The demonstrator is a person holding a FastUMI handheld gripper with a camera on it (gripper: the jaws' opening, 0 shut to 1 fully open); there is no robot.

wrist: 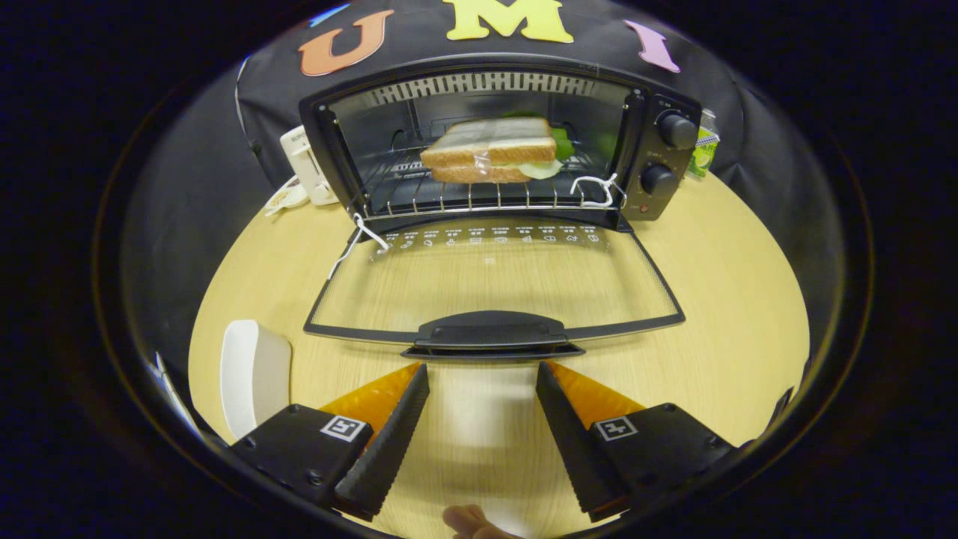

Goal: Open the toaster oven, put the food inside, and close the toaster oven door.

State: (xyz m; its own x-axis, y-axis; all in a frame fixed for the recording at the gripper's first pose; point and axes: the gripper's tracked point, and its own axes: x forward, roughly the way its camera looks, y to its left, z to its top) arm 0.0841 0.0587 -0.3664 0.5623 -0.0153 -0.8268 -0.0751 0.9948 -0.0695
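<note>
1. The gripper (483,374) is held with its fingers spread wide and empty, low over the near edge of the wooden table (733,299).
2. The toaster oven (486,142) stands at the far edge of the table, against the booth wall. Its glass door (494,281) is folded fully down toward the fingers, lying nearly flat over the tabletop.
3. The sandwich (490,150) is seen resting on the wire rack (479,196) inside the cavity, so loading is judged complete; only closing is judged to remain.
4. The door handle (490,333) lies just ahead of the fingertips and roughly centred between them.
5. For closing, the fingers should be brought under or around the handle at its middle, so that the door is lifted evenly on both hinges.
6. The lift should follow the door's arc upward and away, finishing with a firm push until the door seats.
7. The white strings at the hinge corners should be kept from being trapped.
8. The white plate (254,374) near the left edge is to be avoided.
</note>
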